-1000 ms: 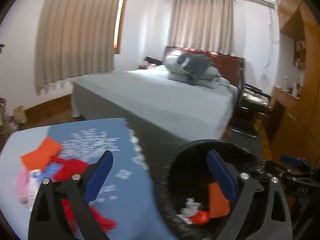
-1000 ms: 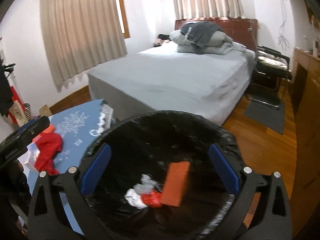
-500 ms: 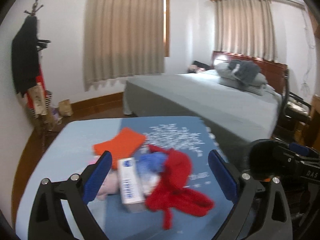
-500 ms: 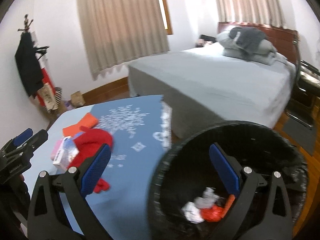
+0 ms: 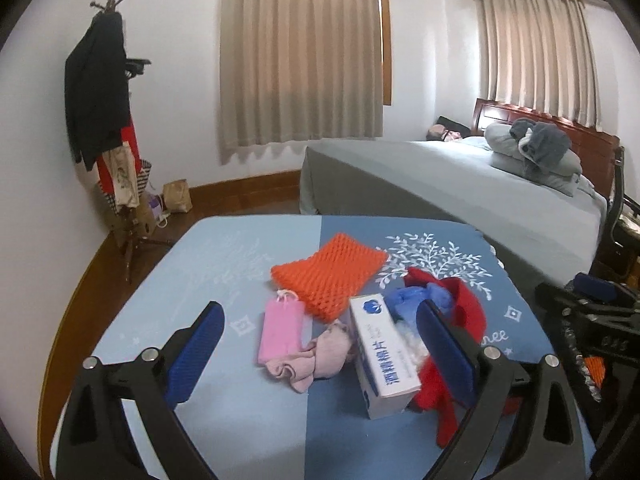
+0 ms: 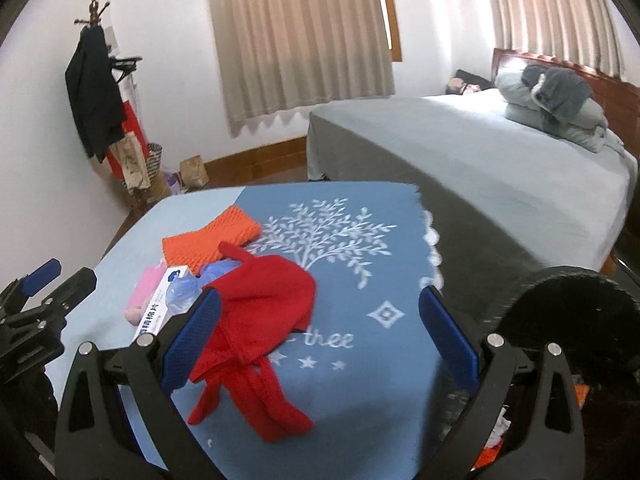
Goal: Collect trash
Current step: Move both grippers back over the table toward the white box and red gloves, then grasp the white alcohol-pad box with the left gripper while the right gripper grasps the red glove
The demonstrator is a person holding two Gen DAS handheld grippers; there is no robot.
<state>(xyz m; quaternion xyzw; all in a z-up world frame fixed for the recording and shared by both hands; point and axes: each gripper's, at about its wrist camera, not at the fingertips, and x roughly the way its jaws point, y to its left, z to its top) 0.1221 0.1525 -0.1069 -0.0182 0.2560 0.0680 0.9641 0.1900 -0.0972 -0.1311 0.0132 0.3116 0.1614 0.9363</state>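
A pile of trash lies on the blue tree-print tablecloth (image 5: pixel 248 420): an orange foam net (image 5: pixel 328 276), a pink mask (image 5: pixel 280 332), a crumpled pink cloth (image 5: pixel 320 360), a white carton (image 5: pixel 384 356), a blue plastic bag (image 5: pixel 412 300) and a red cloth (image 6: pixel 260 320). My left gripper (image 5: pixel 320 344) hangs open just above and in front of the pile. My right gripper (image 6: pixel 320 340) is open too, with the red cloth by its left finger. The black bin (image 6: pixel 568 312) stands off the table's right edge, some trash inside.
A grey bed (image 5: pixel 460 184) runs behind the table, pillows at its head. A coat stand (image 5: pixel 108 120) with clothes and a paper bag (image 5: pixel 176 196) are by the left wall. The other gripper shows at each view's edge.
Both grippers have swung left, away from above the black bin and over the table. The pile now sits between the left fingers. Both stay open.
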